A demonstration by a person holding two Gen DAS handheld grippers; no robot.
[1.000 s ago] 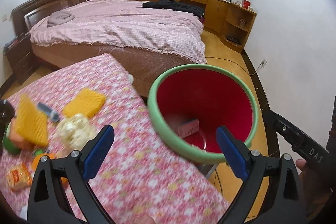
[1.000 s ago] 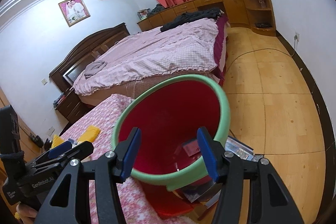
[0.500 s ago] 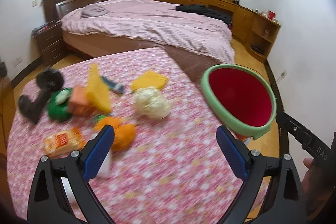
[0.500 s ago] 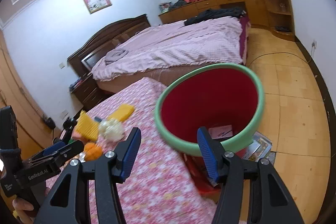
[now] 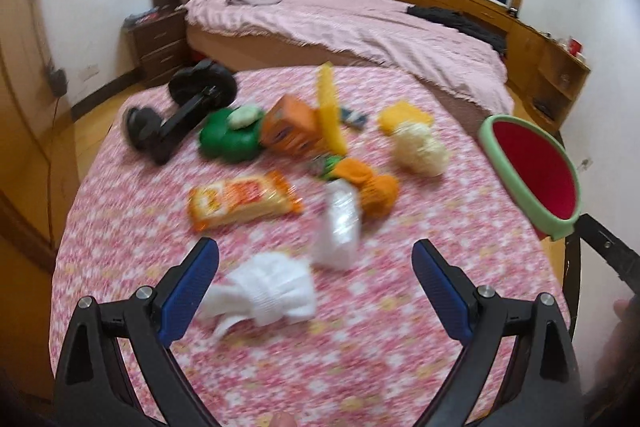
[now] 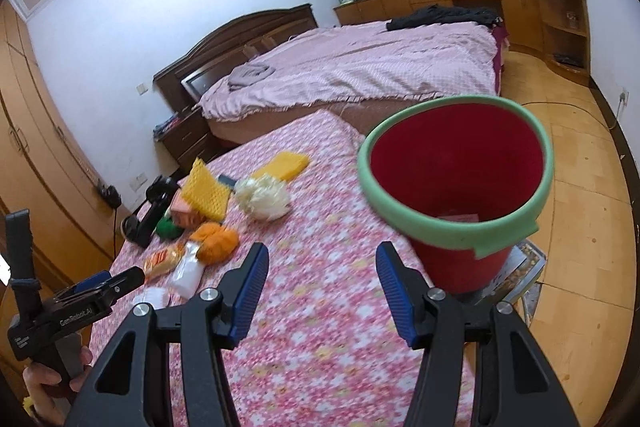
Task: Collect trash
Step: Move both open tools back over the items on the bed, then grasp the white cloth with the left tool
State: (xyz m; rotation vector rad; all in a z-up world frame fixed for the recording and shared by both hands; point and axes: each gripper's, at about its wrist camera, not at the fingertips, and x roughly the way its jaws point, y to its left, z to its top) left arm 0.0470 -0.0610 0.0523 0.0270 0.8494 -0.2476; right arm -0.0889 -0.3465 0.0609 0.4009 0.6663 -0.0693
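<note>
Red bin point(image 6: 460, 187) slides right of view as the left tongs point(image 5: 316, 275) swing over white crumpled tissue point(image 5: 272, 291) on the surface point(image 5: 360, 347); both left and right tongs point(image 6: 322, 285) gape, empty.

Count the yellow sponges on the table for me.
2. One yellow sponge stands on edge against the orange box; the other lies flat behind the white mesh ball. Clutter may hide more.
</note>
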